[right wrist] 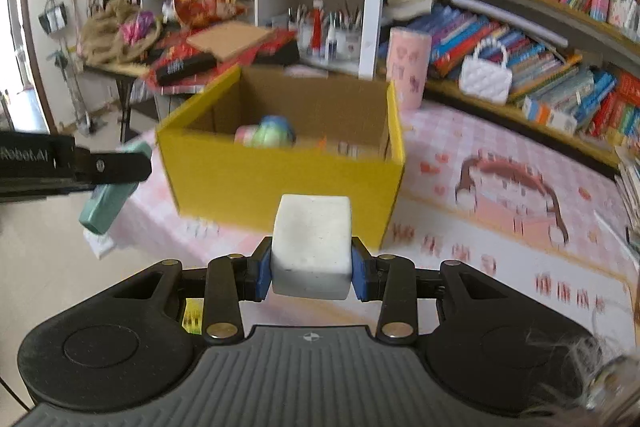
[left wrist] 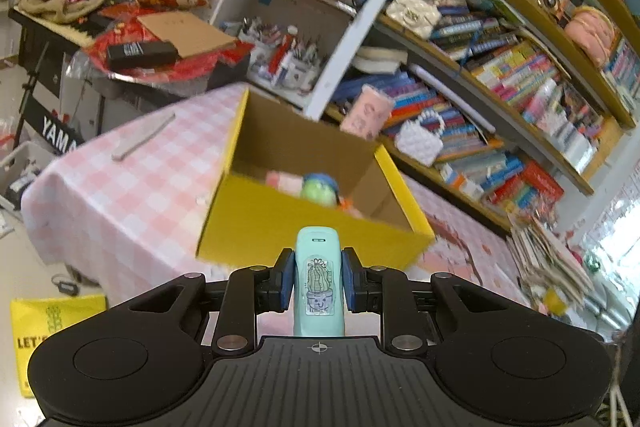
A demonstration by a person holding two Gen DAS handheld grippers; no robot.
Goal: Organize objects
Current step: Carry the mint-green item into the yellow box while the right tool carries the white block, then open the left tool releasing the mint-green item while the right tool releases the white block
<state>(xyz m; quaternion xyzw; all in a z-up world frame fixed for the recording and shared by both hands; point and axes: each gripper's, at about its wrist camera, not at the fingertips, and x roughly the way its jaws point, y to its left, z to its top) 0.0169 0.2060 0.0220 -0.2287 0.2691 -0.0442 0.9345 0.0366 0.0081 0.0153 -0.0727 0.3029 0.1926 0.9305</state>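
A yellow cardboard box [left wrist: 304,231] stands open on the pink checked tablecloth [left wrist: 132,187]; it also shows in the right wrist view [right wrist: 280,179]. Inside lie a green-and-blue ball [left wrist: 320,189] and a pink item [left wrist: 282,182]. My left gripper [left wrist: 318,279] is shut on a mint-green case with a cactus sticker [left wrist: 319,283], held in front of the box. In the right wrist view that case [right wrist: 108,201] hangs left of the box. My right gripper [right wrist: 312,267] is shut on a white block [right wrist: 312,247], held in front of the box's near wall.
A pink cup [right wrist: 408,67] stands behind the box. Bookshelves [left wrist: 500,75] with white handbags [right wrist: 485,75] run along the right. A cluttered side table [left wrist: 132,47] stands behind on the left. A grey strip [left wrist: 144,135] lies on the cloth. A yellow bag [left wrist: 44,323] is on the floor.
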